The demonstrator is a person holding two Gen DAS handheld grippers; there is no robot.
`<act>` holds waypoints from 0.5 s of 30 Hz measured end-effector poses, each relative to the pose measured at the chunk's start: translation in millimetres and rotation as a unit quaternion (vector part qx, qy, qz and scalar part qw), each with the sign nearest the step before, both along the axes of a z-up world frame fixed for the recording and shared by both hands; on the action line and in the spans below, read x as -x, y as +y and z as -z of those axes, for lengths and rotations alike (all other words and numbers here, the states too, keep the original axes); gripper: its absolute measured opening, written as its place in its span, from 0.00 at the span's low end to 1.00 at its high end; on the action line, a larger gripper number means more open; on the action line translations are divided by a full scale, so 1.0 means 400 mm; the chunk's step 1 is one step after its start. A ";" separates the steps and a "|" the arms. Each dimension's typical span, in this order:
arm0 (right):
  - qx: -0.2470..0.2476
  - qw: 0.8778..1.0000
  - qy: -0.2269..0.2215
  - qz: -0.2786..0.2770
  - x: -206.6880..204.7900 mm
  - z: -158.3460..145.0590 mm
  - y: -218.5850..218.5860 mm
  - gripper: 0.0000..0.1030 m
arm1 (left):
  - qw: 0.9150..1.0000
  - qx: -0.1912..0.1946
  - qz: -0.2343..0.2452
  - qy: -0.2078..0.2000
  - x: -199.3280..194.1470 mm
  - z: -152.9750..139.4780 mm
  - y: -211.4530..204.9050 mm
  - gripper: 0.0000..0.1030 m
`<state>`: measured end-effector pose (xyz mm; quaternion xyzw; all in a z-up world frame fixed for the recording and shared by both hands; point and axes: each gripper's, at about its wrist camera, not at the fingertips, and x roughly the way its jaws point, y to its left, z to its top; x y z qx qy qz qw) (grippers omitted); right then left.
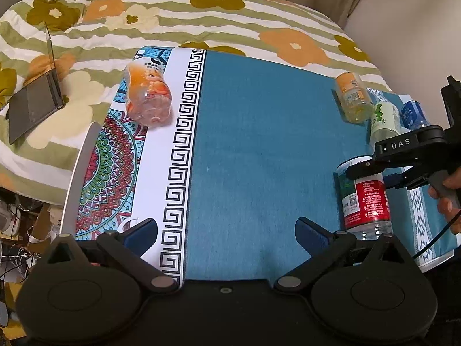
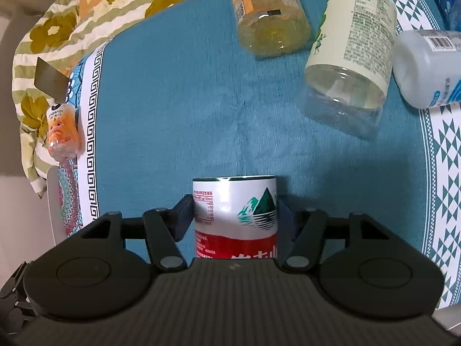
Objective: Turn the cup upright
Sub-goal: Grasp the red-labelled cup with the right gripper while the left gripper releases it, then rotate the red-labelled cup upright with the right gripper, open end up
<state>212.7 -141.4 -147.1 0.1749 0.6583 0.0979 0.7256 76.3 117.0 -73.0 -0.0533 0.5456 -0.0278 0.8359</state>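
The cup is a cut clear plastic bottle with a red and white label (image 2: 234, 216). My right gripper (image 2: 234, 216) is shut on it, one finger on each side of the label. In the left wrist view the same cup (image 1: 364, 199) stands near the right edge of the blue cloth (image 1: 259, 144), with the right gripper (image 1: 371, 167) on its upper part. My left gripper (image 1: 226, 230) is open and empty, low over the near part of the cloth.
An orange cup (image 1: 148, 95) lies on its side at the cloth's left. An orange-labelled cup (image 2: 268, 11), a cream-labelled cup (image 2: 351, 57) and a white bottle (image 2: 426, 66) lie on their sides at the right. A laptop (image 1: 37, 98) sits on the flowered quilt.
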 end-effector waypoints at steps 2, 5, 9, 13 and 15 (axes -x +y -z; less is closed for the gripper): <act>-0.002 1.000 -0.003 0.001 0.003 -0.002 -0.003 0.74 | 1.000 0.000 0.002 0.001 -0.001 0.000 -0.002 1.00; 0.000 1.000 -0.016 0.003 0.010 -0.015 -0.004 0.73 | 1.000 -0.001 0.003 0.002 -0.002 -0.002 -0.005 1.00; -0.001 0.999 -0.046 0.008 0.031 -0.059 -0.015 0.73 | 1.000 -0.001 0.003 -0.001 0.000 -0.012 -0.009 1.00; -0.020 0.995 -0.089 0.027 0.063 -0.125 -0.039 0.73 | 1.000 -0.006 0.008 -0.008 0.006 -0.029 -0.018 1.00; -0.017 0.988 -0.146 0.043 0.093 -0.170 -0.047 0.73 | 1.000 -0.006 0.011 -0.015 0.010 -0.038 -0.021 1.00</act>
